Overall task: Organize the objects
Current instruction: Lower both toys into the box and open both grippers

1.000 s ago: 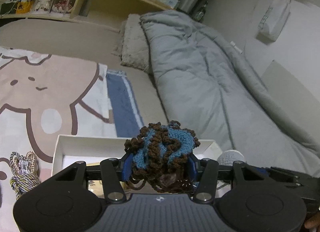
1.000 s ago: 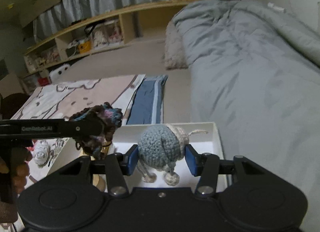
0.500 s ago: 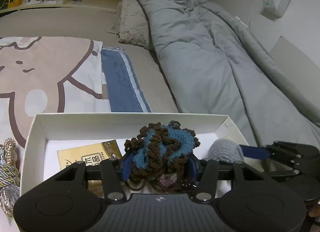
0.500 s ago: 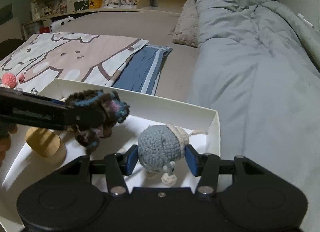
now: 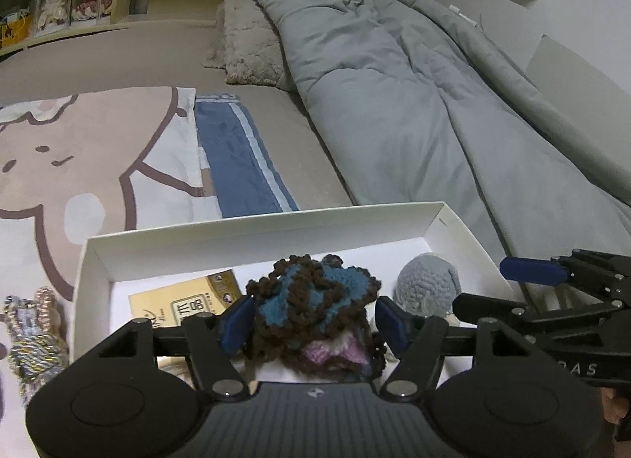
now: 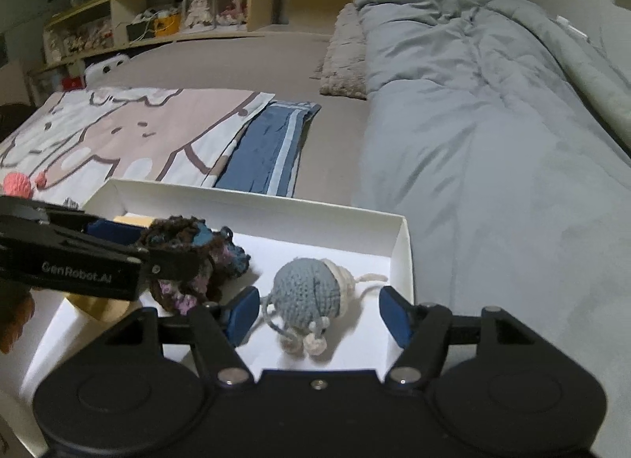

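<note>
A white open box [image 5: 252,235] [image 6: 252,207] lies on the bed. My left gripper [image 5: 311,320] has its jaws spread wide, with a gap at each side of the brown and blue crocheted piece [image 5: 315,300] [image 6: 189,257], which lies low in the box. My right gripper [image 6: 319,314] is open around a grey crocheted ball figure [image 6: 305,294] [image 5: 428,288] that rests on the box floor at the right end, clear of both pads.
A yellow packet [image 5: 185,300] lies in the box. A braided cord bundle [image 5: 33,335] lies left of the box, pink pompoms [image 6: 17,186] beyond. A grey duvet [image 5: 414,103] lies right, a cartoon blanket [image 5: 79,150] left, shelves [image 6: 177,24] behind.
Both grippers came down over the box. The right jaws opened and let go of the grey ball figure, now on the box floor. The left jaws widened around the crocheted piece.
</note>
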`<state>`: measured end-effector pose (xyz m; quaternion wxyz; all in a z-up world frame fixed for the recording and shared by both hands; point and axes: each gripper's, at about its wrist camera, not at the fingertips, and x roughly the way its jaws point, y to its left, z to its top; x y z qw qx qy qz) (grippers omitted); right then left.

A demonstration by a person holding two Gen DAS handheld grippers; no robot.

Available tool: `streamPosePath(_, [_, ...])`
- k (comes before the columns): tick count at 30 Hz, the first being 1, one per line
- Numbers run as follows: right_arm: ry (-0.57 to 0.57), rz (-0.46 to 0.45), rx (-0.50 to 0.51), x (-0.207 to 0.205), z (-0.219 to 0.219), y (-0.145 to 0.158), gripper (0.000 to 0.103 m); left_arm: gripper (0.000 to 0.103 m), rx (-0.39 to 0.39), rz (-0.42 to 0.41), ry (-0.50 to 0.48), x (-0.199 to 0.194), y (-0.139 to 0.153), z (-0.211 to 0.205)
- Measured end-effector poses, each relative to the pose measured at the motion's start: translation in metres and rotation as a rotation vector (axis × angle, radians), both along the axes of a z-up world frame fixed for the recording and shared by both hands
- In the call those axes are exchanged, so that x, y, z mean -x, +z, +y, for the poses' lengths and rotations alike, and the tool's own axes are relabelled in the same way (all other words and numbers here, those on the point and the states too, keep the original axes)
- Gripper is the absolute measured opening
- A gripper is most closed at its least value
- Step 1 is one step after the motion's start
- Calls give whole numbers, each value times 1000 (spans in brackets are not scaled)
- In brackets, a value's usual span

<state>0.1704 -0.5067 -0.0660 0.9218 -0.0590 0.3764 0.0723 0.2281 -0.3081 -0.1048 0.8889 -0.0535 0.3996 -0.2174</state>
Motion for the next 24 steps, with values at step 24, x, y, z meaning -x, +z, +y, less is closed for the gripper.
streamPosePath(24, [-162,-53,-116,72,27,57,68,84,-46,-30,20,67,71,54])
